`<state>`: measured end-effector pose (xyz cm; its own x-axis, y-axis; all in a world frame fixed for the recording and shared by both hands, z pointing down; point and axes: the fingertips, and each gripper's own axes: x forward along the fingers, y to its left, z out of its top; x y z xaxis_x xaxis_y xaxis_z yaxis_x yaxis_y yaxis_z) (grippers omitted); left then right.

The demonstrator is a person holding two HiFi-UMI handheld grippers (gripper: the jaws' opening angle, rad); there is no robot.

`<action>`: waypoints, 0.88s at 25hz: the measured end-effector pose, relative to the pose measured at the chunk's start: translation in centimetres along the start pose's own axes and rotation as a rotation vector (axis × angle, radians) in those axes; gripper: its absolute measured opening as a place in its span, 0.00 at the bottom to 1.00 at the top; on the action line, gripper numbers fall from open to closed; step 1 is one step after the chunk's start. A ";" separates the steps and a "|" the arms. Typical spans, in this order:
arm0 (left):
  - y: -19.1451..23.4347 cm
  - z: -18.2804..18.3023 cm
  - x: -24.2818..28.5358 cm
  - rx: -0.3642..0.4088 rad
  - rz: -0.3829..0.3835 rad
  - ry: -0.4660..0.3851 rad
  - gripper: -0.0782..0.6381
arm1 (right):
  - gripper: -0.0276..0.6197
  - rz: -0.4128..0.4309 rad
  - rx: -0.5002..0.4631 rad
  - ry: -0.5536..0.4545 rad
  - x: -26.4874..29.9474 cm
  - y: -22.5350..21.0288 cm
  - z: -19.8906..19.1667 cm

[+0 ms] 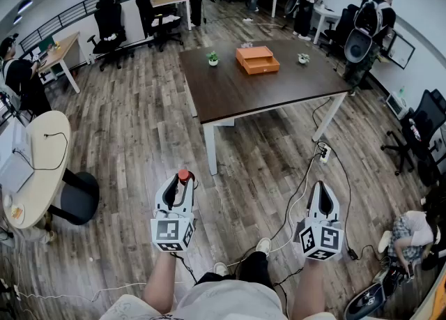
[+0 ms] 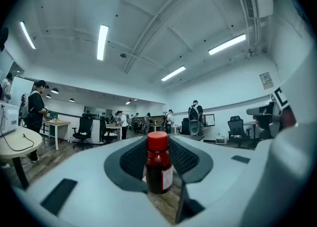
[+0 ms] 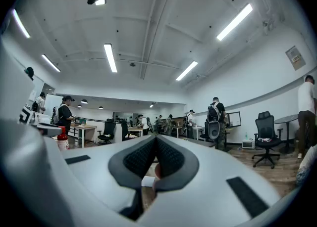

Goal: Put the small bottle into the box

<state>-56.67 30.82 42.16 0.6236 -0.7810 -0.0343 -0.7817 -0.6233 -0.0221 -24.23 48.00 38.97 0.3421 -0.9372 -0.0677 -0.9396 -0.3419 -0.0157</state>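
The left claw (image 1: 182, 185) pinches the bottle (image 1: 183, 176) upright by its body, red cap standing clear above the jaws. The left gripper view shows the pads closed on the dark glass and its label (image 2: 158, 169). The person stands on open floor, well apart from the table (image 1: 230, 95), where the orange box (image 1: 258, 59) sits near the far edge between two small plants. So the main risk is probably the carry: a smooth round bottle held only at its sides could twist or slide out if the claw is jolted or tipped while walking, and it would land on hard wood. A cable (image 1: 300, 193) trails across the floor between the person and the table leg, so a caught foot could cause just that jolt. From here I cannot tell whether the box is open; if it is shut, one claw must deal with that. The right claw (image 1: 320, 187) is pressed together with nothing in it (image 3: 156, 164), free to help.
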 end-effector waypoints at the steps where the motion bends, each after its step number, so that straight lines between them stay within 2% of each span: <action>1: 0.0 0.1 0.0 0.001 -0.003 -0.002 0.29 | 0.04 -0.004 0.002 -0.004 -0.1 0.0 0.1; 14: -0.4 -0.1 0.7 0.023 -0.009 0.010 0.29 | 0.05 -0.008 -0.003 -0.038 -0.2 0.1 0.1; 22: -1.2 -0.5 2.7 0.028 -0.006 0.038 0.29 | 0.05 0.004 0.010 -0.017 1.9 -0.9 -0.4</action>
<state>-54.10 29.44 42.55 0.6274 -0.7787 0.0040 -0.7776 -0.6267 -0.0502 -22.76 46.51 39.22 0.3384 -0.9372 -0.0843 -0.9410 -0.3375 -0.0257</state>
